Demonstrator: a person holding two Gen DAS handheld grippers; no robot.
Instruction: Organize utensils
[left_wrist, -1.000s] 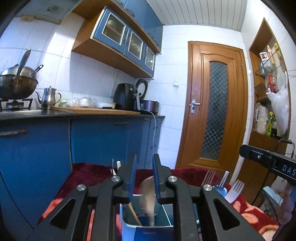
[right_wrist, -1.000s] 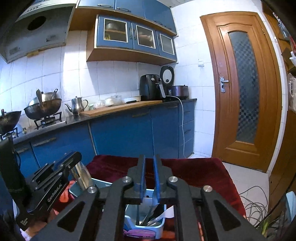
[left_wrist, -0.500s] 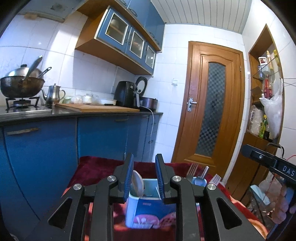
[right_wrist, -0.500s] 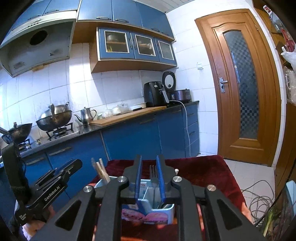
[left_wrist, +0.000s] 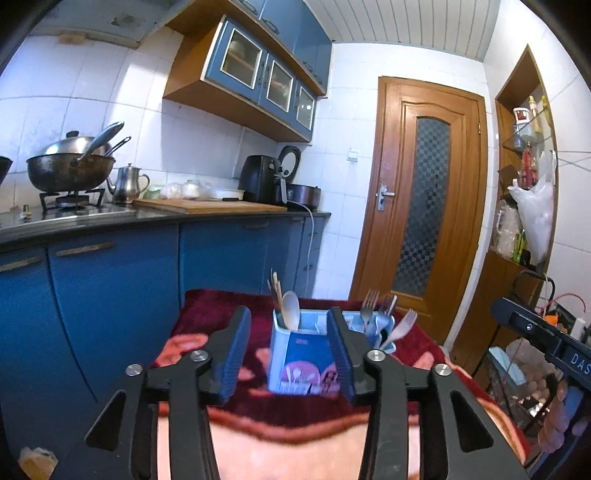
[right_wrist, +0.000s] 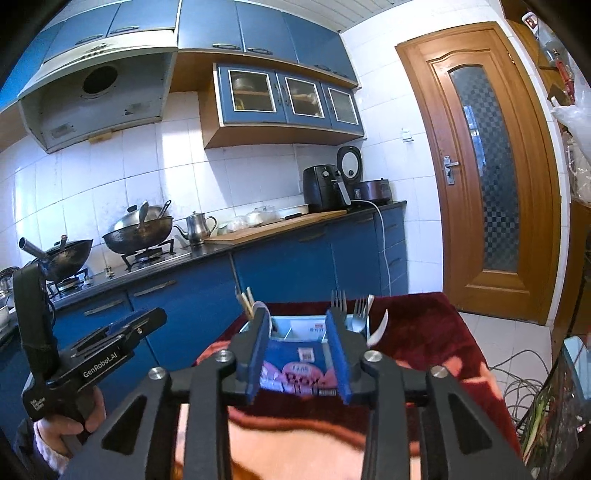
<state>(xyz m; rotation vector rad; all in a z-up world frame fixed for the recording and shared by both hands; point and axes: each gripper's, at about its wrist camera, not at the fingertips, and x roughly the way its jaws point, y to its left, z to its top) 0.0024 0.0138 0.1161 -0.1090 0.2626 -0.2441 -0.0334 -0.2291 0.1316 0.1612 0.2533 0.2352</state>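
Hidden or unclear from my two wrist cameras:
- Utensil box (left_wrist: 300, 360): right end behind my left gripper's fingers (left_wrist: 341, 354); printed label too blurred to read.
- Forks (right_wrist: 345, 310): lower halves sunk inside the box.
- Red blanket (left_wrist: 288, 424): near edge smeared, cut by frame bottom.
- Shelf bottles (left_wrist: 526, 162): too small to identify.

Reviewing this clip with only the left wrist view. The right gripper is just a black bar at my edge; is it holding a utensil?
Observer: No. The right gripper is open, with nothing between its fingers; the utensil box shows through the gap.
Operator: Anything trailing nearby?
Observer: Yes, loose cables lie on the floor, right of the red cloth.
Operator: How is the left gripper held?
Observer: A hand grips its handle, low at the left of the right wrist view.
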